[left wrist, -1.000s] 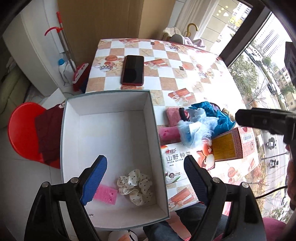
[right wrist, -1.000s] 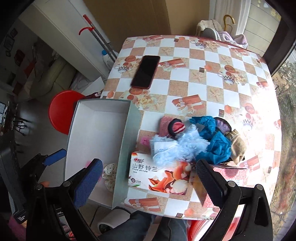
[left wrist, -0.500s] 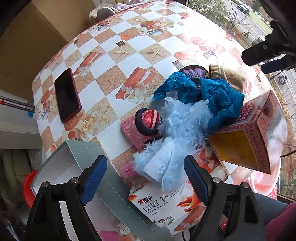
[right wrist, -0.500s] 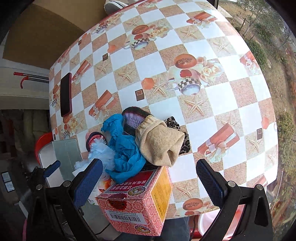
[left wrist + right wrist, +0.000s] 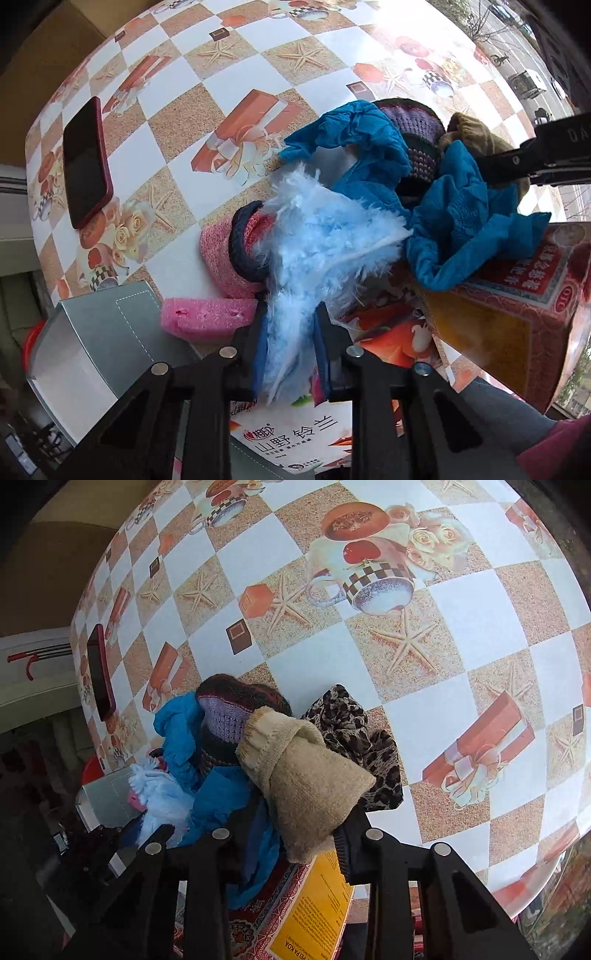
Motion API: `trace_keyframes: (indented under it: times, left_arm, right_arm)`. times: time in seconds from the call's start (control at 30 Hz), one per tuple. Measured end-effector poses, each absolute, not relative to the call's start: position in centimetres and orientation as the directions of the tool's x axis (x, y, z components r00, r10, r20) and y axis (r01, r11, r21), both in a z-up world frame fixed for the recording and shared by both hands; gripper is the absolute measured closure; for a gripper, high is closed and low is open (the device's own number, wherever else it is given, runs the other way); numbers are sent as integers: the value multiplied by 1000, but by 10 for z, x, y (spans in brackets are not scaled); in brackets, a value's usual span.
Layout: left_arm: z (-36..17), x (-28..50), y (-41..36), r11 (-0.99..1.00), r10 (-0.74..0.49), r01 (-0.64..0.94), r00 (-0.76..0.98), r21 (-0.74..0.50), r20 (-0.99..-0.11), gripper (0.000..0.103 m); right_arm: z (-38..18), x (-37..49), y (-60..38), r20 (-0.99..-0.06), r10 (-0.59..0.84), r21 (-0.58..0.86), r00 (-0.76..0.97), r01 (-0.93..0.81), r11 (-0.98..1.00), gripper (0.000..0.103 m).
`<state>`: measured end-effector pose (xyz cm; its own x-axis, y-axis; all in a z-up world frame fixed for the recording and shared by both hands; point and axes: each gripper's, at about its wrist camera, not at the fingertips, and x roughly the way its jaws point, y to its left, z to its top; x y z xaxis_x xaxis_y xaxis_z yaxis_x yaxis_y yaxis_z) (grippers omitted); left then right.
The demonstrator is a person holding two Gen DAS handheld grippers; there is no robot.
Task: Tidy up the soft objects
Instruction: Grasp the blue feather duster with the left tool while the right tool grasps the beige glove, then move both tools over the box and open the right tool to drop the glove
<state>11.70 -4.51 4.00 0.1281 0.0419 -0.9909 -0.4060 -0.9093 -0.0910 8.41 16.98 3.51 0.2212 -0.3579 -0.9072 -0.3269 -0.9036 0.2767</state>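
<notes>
A pile of soft things lies on the checked tablecloth (image 5: 461,613). My left gripper (image 5: 290,343) points down, its jaws closing, and the pads press a light-blue fluffy piece (image 5: 325,240). Beside that lie a pink knitted sock (image 5: 218,254) and a pink sponge (image 5: 203,317). My right gripper (image 5: 299,845) has its jaws closing too, around the lower end of a beige sock (image 5: 310,782), with a fold of teal cloth (image 5: 218,801) caught alongside. A purple knitted piece (image 5: 229,712) and a leopard-print scrunchie (image 5: 351,731) rest behind the sock.
The grey box (image 5: 92,332) stands at the table's near left edge. A red-and-yellow carton (image 5: 517,314) and a tissue pack (image 5: 295,435) lie under the pile. A red-cased phone (image 5: 85,162) lies far left. Bare tablecloth stretches behind the pile.
Both grippers dropped from over the box and table onto the pile. Their jaws went from wide apart to closed, the left on the fluffy piece, the right on the beige sock.
</notes>
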Motion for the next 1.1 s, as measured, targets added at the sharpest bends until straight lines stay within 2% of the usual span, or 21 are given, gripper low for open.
trace_keyframes:
  times: [0.43,0.67,0.87,1.1]
  left_arm:
    - [129,134,-91,-956,201,-237,-97,-173,-975,82]
    - [146,125,-90,-958,237,-197,-148,-206,-960,82]
    - [163,142,-90,-960,209,-228,-192,-164,-959,82]
    - [153,157,-88,-956,235,-217,-154,-199,-960,87]
  right_arm:
    - [114,93,198,-949,-314,308,-31,-315,-898,75]
    - [140,101,187,-946,-314,324,-83,-289,-901,75]
    - [165,113,173,-952,-281,301,-123,-213,-929,75]
    - [170,123,162,-952,-278,299,-126,-195,-934,75]
